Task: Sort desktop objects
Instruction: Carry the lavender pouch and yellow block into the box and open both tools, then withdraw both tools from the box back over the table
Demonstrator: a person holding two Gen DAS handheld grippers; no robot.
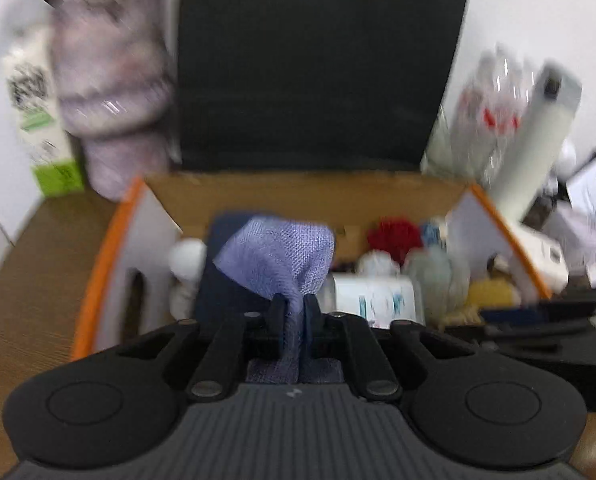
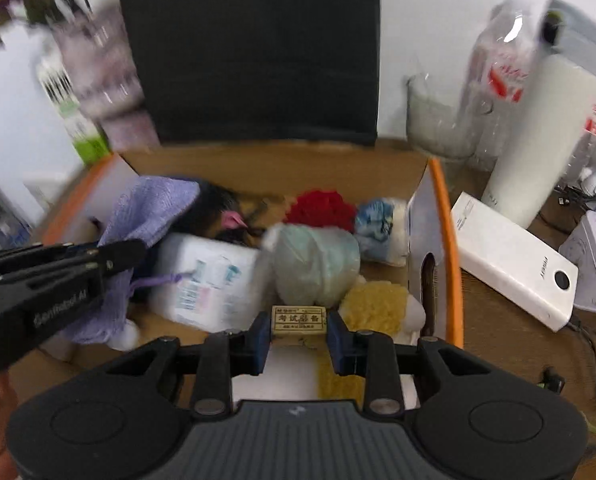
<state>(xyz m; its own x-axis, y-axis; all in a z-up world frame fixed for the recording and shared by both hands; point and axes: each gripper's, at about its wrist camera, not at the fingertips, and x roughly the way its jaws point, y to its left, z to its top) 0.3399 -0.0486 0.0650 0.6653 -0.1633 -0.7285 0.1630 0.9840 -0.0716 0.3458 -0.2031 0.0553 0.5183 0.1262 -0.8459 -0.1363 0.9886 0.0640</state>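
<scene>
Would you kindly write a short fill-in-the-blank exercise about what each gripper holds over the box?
The left gripper pinches a ____ cloth pouch.
The right gripper holds a small tan ____ with printed characters.
The cardboard box has an ____ rim.

Missing words: purple; block; orange.

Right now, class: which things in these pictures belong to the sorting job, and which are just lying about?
Part of the job:
purple cloth, clamped in left gripper
small labelled block, held in right gripper
cardboard box

Lying about:
white power bank
glass beaker
black chair back
</scene>
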